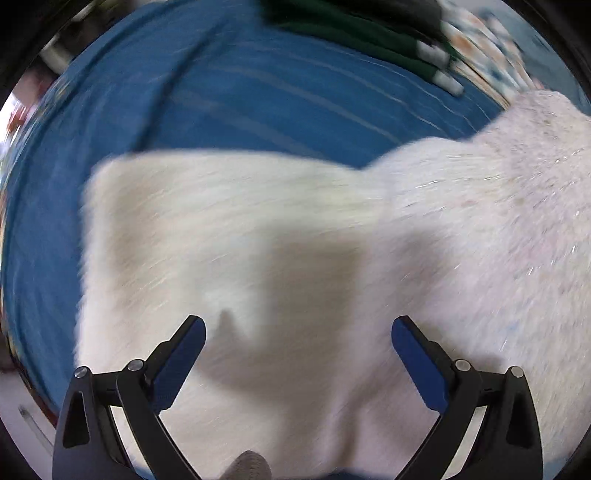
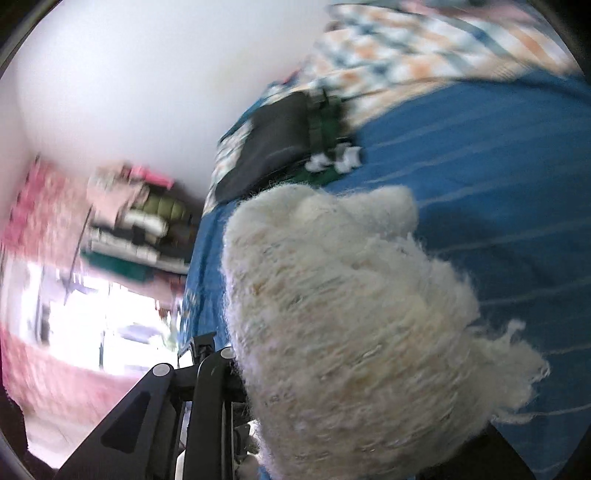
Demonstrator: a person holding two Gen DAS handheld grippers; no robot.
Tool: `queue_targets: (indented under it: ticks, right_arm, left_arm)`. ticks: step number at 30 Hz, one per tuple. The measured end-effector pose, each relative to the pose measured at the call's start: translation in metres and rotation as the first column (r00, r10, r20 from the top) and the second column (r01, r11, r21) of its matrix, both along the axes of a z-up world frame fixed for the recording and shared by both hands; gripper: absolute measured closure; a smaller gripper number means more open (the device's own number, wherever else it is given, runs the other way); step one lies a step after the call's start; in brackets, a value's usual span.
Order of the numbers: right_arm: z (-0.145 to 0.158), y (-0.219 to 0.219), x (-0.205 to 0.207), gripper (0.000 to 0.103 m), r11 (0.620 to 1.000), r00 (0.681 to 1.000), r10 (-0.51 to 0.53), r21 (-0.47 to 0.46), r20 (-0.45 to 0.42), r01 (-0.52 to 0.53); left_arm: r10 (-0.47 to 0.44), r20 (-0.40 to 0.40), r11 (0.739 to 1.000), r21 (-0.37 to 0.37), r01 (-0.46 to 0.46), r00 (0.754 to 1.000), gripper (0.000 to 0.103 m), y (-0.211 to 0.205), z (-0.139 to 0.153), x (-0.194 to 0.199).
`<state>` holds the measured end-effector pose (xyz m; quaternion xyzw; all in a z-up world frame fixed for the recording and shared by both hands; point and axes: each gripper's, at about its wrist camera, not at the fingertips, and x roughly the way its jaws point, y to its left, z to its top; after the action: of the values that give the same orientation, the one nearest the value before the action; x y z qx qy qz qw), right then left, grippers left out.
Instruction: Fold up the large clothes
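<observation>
Two grippers are working over one fluffy white garment (image 1: pixel 295 240), which is lying spread across a blue bedspread (image 1: pixel 221 92). Starting on the left, the left gripper (image 1: pixel 298 328) is hovering above the garment with its blue-padded fingers (image 1: pixel 184 354) standing wide apart — nothing is sitting between them, and its shadow is falling on the cloth just ahead. Further back on the bedspread, a folded dark green garment with white cuffs (image 1: pixel 369 33) is lying beside a dark one, with a checked blanket (image 1: pixel 491 48) showing past it. Moving to the right, the right wrist view is blurring, and a bunch of the white garment (image 2: pixel 351 314) is hanging right in front of the lens, covering the right gripper's fingertips — whether they are clamping the cloth cannot be told, since only the black frame (image 2: pixel 177 413) is showing at lower left.
</observation>
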<state>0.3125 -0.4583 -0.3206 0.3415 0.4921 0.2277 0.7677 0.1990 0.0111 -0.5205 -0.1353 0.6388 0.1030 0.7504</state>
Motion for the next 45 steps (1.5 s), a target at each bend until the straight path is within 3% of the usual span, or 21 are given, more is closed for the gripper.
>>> queue_targets:
  ticks: [3, 7, 10, 13, 17, 18, 20, 22, 24, 26, 27, 30, 33, 35, 36, 37, 39, 41, 42, 43, 45]
  right_arm:
    - [0.038, 0.071, 0.004, 0.076, 0.984, 0.985, 0.165, -0.076, 0.054, -0.160]
    - [0.057, 0.170, -0.020, 0.076, 0.904, 0.910, 0.406, -0.183, 0.088, -0.385]
    - [0.047, 0.269, -0.053, 0.076, 0.773, 0.795, 0.602, -0.298, 0.071, -0.559]
    - [-0.002, 0.370, -0.101, 0.076, 0.592, 0.657, 0.754, -0.418, -0.016, -0.689]
    - [-0.073, 0.438, -0.139, 0.068, 0.426, 0.567, 0.804, -0.491, -0.181, -0.760]
    - [-0.081, 0.445, -0.144, 0.062, 0.410, 0.557, 0.805, -0.484, -0.207, -0.773]
    - [-0.078, 0.447, -0.145, 0.049, 0.410, 0.540, 0.812, -0.441, -0.222, -0.798]
    - [-0.059, 0.432, -0.136, 0.030, 0.453, 0.523, 0.824, -0.304, -0.216, -0.838]
    - [-0.043, 0.406, -0.123, 0.029, 0.502, 0.533, 0.817, -0.182, -0.219, -0.845]
    - [-0.029, 0.369, -0.102, 0.029, 0.574, 0.581, 0.782, -0.104, -0.226, -0.812]
    - [-0.026, 0.343, -0.088, 0.029, 0.624, 0.625, 0.742, -0.091, -0.241, -0.776]
    - [-0.031, 0.286, -0.051, 0.029, 0.719, 0.715, 0.624, -0.129, -0.314, -0.683]
    - [-0.050, 0.242, -0.034, 0.029, 0.754, 0.755, 0.531, -0.192, -0.386, -0.628]
    - [-0.058, 0.226, -0.026, 0.029, 0.772, 0.770, 0.485, -0.211, -0.414, -0.599]
    - [-0.061, 0.219, -0.023, 0.029, 0.781, 0.776, 0.467, -0.215, -0.424, -0.587]
    - [-0.061, 0.218, -0.022, 0.029, 0.785, 0.778, 0.461, -0.214, -0.427, -0.582]
    - [-0.060, 0.214, -0.015, 0.029, 0.797, 0.787, 0.453, -0.206, -0.418, -0.568]
    - [-0.051, 0.223, -0.010, 0.029, 0.803, 0.799, 0.461, -0.201, -0.386, -0.561]
    - [-0.048, 0.225, -0.008, 0.031, 0.804, 0.801, 0.471, -0.193, -0.371, -0.562]
    - [-0.047, 0.233, -0.007, 0.040, 0.797, 0.796, 0.487, -0.190, -0.359, -0.573]
    - [-0.049, 0.258, -0.004, 0.056, 0.752, 0.762, 0.538, -0.203, -0.359, -0.627]
  left_arm:
    - [0.153, -0.007, 0.988, 0.006, -0.153, 0.988, 0.000, 0.060, 0.021, -0.052]
    - [0.345, -0.018, 0.938, 0.045, -0.344, 0.939, 0.000, 0.134, 0.042, -0.125]
    - [0.477, -0.030, 0.877, 0.084, -0.474, 0.878, 0.000, 0.179, 0.048, -0.183]
    - [0.579, -0.054, 0.813, 0.115, -0.571, 0.813, 0.000, 0.206, 0.040, -0.229]
    - [0.660, -0.084, 0.750, 0.121, -0.650, 0.746, 0.000, 0.225, 0.027, -0.277]
    - [0.670, -0.089, 0.742, 0.117, -0.660, 0.737, 0.000, 0.228, 0.025, -0.284]
    - [0.685, -0.092, 0.728, 0.085, -0.680, 0.722, 0.000, 0.229, 0.024, -0.295]
    - [0.697, -0.083, 0.716, 0.022, -0.698, 0.712, 0.000, 0.227, 0.031, -0.298]
    - [0.702, -0.048, 0.707, -0.072, -0.703, 0.711, 0.000, 0.221, 0.043, -0.293]
    - [0.699, -0.008, 0.705, -0.154, -0.692, 0.715, 0.000, 0.209, 0.055, -0.278]
    - [0.695, 0.014, 0.705, -0.210, -0.677, 0.719, 0.000, 0.205, 0.058, -0.269]
    - [0.688, 0.061, 0.700, -0.318, -0.639, 0.723, 0.000, 0.193, 0.056, -0.240]
    - [0.699, 0.060, 0.675, -0.383, -0.631, 0.712, 0.000, 0.194, 0.030, -0.201]
    - [0.723, 0.033, 0.639, -0.412, -0.650, 0.690, 0.002, 0.198, 0.008, -0.177]
    - [0.743, 0.042, 0.612, -0.445, -0.654, 0.668, 0.027, 0.202, -0.002, -0.168]
    - [0.763, 0.045, 0.595, -0.438, -0.674, 0.645, 0.075, 0.205, -0.007, -0.165]
    - [0.806, 0.064, 0.542, -0.483, -0.688, 0.589, 0.086, 0.209, -0.007, -0.172]
    - [0.827, 0.103, 0.526, -0.489, -0.696, 0.553, 0.089, 0.205, 0.003, -0.191]
    - [0.829, 0.112, 0.530, -0.472, -0.704, 0.548, 0.090, 0.203, 0.007, -0.202]
    - [0.826, 0.111, 0.537, -0.452, -0.712, 0.552, 0.090, 0.199, 0.008, -0.210]
    - [0.835, 0.093, 0.523, -0.436, -0.732, 0.542, 0.090, 0.196, 0.004, -0.227]
